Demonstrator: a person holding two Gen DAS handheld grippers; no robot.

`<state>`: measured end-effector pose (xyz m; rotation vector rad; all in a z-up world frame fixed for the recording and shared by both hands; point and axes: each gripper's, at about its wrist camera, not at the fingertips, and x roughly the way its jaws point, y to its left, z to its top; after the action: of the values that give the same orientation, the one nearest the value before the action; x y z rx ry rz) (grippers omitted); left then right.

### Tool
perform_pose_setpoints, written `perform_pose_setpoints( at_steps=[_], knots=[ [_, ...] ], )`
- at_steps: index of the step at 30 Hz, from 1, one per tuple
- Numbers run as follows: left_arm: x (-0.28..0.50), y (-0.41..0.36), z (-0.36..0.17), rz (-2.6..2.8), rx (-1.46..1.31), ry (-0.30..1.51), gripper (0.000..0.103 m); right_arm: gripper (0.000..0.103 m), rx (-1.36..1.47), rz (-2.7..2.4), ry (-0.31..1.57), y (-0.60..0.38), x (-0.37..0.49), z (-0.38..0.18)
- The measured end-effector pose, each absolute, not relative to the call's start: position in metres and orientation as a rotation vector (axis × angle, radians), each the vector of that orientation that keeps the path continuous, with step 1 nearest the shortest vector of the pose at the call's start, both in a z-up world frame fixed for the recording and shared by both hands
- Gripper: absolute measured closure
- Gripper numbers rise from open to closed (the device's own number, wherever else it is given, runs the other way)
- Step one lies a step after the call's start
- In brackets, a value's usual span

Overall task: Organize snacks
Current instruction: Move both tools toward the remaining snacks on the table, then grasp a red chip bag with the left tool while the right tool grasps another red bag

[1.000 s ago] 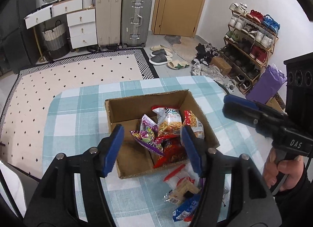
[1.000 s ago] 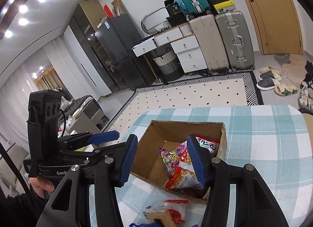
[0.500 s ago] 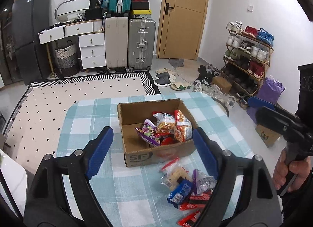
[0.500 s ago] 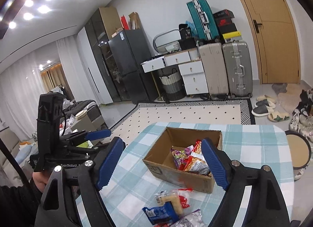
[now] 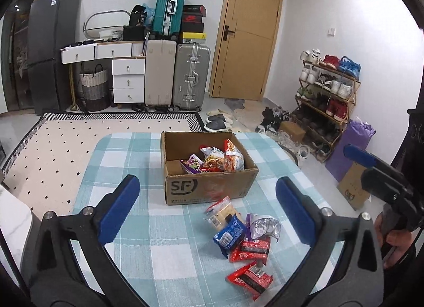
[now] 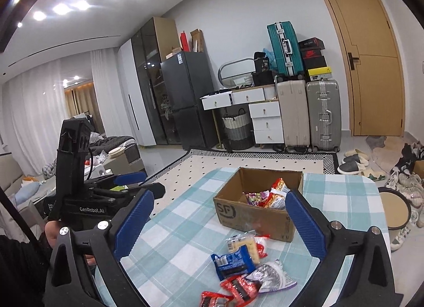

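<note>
A wooden door (image 5: pixel 247 31) stands shut in the far wall. Left of the door stand two suitcases (image 5: pixel 176 75), then white drawers (image 5: pixel 128 79) and a basket (image 5: pixel 92 87); right of it, a shoe rack (image 5: pixel 327 100).

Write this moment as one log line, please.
box: partly filled | loose snacks: on table | left gripper, right gripper: opening, empty

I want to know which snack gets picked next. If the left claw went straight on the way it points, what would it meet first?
Probably the loose snacks on the table: the blue packet and the clear bag of crackers, short of the cardboard box. The left claw is opening, empty. Depth is unclear.
</note>
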<state>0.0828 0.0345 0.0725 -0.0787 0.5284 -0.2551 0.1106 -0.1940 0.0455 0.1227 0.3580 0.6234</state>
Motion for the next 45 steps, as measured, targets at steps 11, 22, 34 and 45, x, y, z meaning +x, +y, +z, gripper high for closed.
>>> perform_pose_setpoints(
  at_steps=[11, 22, 34, 45],
  knots=[
    [0.036, 0.044, 0.008, -0.326, -0.097, 0.603, 0.000, 0.001, 0.113, 0.562, 0.336, -0.202, 0.061, 0.017],
    [0.034, 0.009, -0.072, -0.463, -0.119, 0.780, 0.001, 0.001, 0.172, 0.526, 0.411, -0.216, 0.051, -0.025],
    [0.082, -0.050, -0.147, -0.439, -0.097, 0.992, 0.002, 0.001, 0.231, 0.522, 0.469, -0.223, 0.058, -0.052],
    [0.100, -0.075, -0.170, -0.399, -0.038, 1.022, 0.006, 0.001, 0.275, 0.534, 0.507, -0.232, 0.072, -0.077]
  ],
)
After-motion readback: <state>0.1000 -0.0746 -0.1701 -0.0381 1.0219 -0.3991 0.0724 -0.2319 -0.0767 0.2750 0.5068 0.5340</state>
